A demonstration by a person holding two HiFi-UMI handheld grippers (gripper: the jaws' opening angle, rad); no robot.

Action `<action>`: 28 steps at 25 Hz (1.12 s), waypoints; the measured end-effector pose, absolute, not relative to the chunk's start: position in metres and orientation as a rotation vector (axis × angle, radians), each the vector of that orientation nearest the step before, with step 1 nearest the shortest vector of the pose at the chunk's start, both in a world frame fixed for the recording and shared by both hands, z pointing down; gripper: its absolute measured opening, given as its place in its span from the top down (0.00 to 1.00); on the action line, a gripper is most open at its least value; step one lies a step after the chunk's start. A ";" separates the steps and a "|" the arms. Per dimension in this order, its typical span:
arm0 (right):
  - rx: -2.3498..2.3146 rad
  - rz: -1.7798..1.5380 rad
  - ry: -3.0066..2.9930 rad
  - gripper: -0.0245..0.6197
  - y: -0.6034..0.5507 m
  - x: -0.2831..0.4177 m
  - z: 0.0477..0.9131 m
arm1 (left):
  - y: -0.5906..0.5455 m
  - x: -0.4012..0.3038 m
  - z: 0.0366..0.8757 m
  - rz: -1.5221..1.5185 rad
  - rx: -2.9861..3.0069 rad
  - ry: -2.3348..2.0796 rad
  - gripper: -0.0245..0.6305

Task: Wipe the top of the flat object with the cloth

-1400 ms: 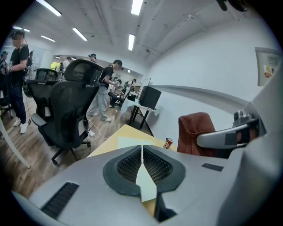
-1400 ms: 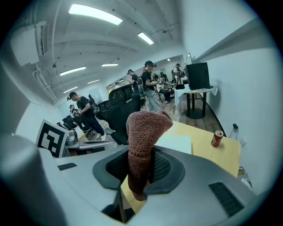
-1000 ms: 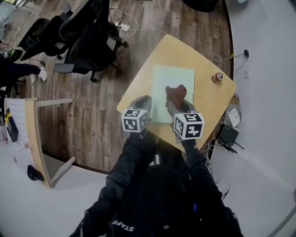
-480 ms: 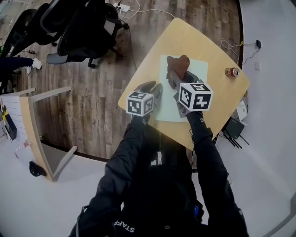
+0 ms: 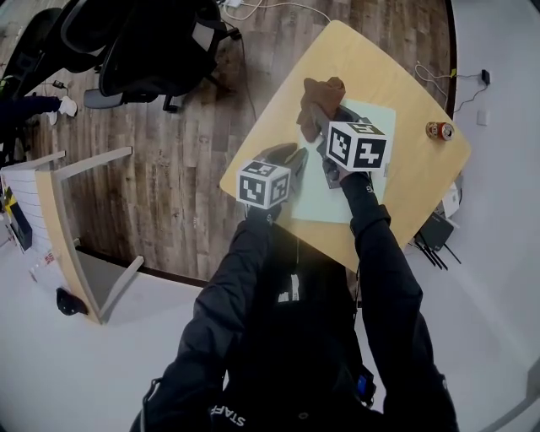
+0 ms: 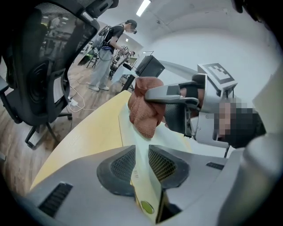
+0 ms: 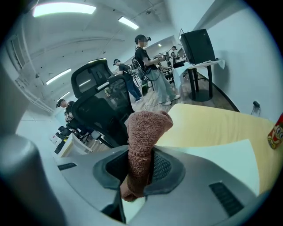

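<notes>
Shows a wood-plank floor (image 5: 186,169) beyond the left edge of the light wooden desk (image 5: 405,84), with black office chairs (image 5: 143,51) standing off its far left corner. Gives way nearer in to pale flooring (image 5: 67,363) beside a wood-edged panel (image 5: 67,245). Meets a white wall (image 5: 506,211) past the desk's right edge. Holds a black monitor (image 7: 198,45) on a stand farther back. Takes light from ceiling strip lights (image 7: 64,8).

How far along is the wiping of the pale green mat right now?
Done: the left gripper clamps the left edge of the mat, and the right gripper grips the brown cloth. In hand: the cloth is at the far left corner of the mat. Left: the wiped share cannot be told; no marks show.
</notes>
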State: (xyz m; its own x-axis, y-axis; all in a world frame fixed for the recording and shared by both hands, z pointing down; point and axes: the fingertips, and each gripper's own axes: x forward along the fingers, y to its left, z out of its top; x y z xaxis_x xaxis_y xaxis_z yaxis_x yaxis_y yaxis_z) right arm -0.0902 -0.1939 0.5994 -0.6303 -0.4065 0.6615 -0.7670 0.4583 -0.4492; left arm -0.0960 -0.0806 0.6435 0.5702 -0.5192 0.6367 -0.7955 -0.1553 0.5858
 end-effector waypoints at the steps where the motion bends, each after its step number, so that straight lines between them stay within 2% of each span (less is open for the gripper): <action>1: 0.983 1.040 -2.226 0.80 -0.193 -0.088 0.606 | -0.080 -0.095 0.644 0.354 1.823 -1.072 0.80; 15: 0.958 0.937 -2.097 0.80 -0.148 -0.068 0.624 | -0.081 -0.098 0.646 0.361 1.800 -1.055 0.81; 28: 0.992 0.997 -2.040 0.80 -0.083 -0.047 0.627 | -0.080 -0.098 0.647 0.373 1.796 -1.047 0.81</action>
